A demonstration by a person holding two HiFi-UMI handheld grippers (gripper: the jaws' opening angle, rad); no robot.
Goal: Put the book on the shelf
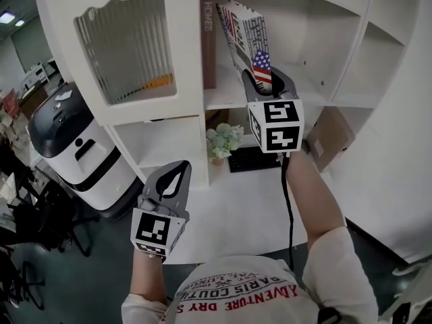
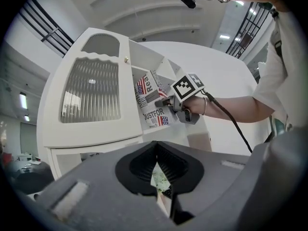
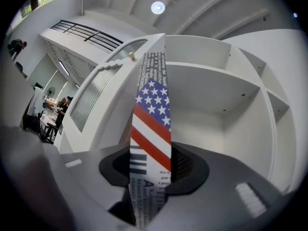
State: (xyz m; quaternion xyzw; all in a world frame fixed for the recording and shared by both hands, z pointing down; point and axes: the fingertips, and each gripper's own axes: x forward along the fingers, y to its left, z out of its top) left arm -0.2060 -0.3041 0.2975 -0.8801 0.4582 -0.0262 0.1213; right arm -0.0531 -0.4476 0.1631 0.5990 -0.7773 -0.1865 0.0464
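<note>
A book point(image 1: 244, 32) with an American flag and newsprint on its cover is held upright, a little tilted, at the mouth of the white shelf's point(image 1: 317, 90) upper compartment. My right gripper point(image 1: 264, 78) is shut on the book's lower edge. In the right gripper view the book point(image 3: 151, 129) stands between the jaws and points into the open compartment. The left gripper view shows the book point(image 2: 150, 102) and the right gripper point(image 2: 168, 102) at the shelf front. Lower and to the left, my left gripper point(image 1: 174, 174) hangs with its jaws together and nothing between them point(image 2: 156, 150).
A brown book point(image 1: 208, 39) stands at the left of the same compartment, beside a cabinet door with ribbed glass point(image 1: 125, 46). On the lower counter are a small potted plant point(image 1: 223, 140), a dark keyboard point(image 1: 253, 158) and a cardboard box point(image 1: 331, 137). A white machine point(image 1: 74, 147) stands at the left.
</note>
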